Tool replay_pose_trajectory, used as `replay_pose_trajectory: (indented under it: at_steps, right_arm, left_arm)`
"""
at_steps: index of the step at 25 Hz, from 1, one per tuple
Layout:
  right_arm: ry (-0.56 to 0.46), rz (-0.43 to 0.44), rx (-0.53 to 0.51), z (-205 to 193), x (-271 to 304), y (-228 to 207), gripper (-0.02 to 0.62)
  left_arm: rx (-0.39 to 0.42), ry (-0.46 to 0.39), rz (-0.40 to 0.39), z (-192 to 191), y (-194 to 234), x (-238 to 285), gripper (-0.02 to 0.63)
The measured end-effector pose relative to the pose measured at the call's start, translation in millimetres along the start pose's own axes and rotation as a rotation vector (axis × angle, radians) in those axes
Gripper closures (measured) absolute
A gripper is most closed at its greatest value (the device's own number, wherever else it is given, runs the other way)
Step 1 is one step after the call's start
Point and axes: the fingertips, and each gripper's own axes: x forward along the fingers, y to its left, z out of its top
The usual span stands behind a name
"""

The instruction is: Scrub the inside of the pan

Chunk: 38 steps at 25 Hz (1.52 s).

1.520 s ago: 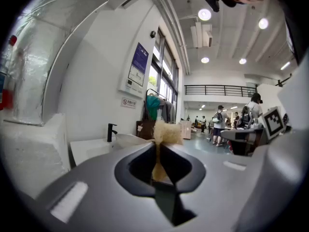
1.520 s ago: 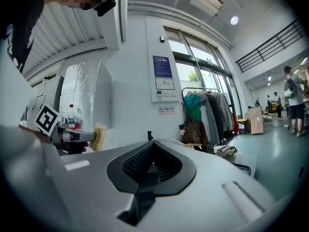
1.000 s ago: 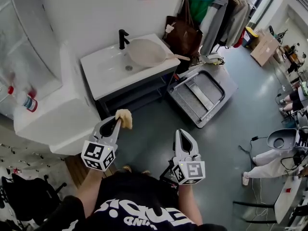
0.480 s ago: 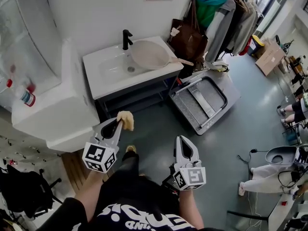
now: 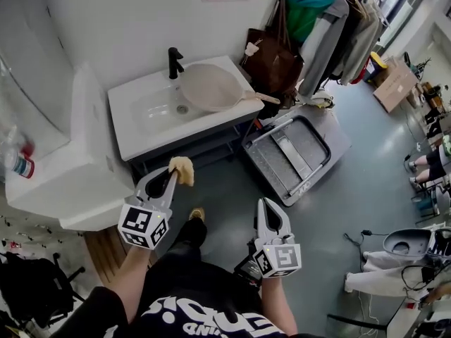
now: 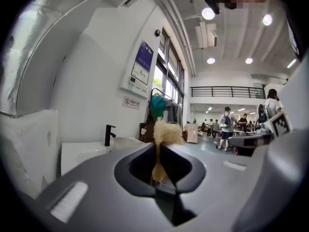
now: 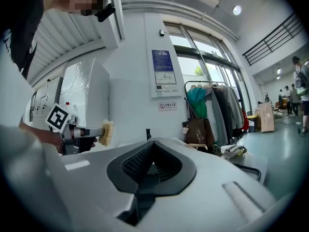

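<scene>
Left claw (image 5: 169,177), near left: jaws clamped on a yellow sponge (image 5: 182,169); right claw (image 5: 268,203), near right: jaws closed together, nothing between them; pan (image 5: 210,86): beige, resting on the far white sink (image 5: 134,136), just right of the black tap (image 5: 173,62), well apart from both claws.

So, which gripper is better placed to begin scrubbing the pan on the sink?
Left. The left gripper holds the yellow sponge and seems nearer the pan; the right gripper is shut and empty.
</scene>
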Motion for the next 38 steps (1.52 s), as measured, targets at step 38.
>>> replay_pose_trajectory:
  at_steps: [38]
  right_arm:
    - [-0.026,0.085,-0.012,64.2,327.6,-156.8,0.586]
  left_arm:
    - [0.040,0.014,0.015,79.7,124.3,309.4,0.581]
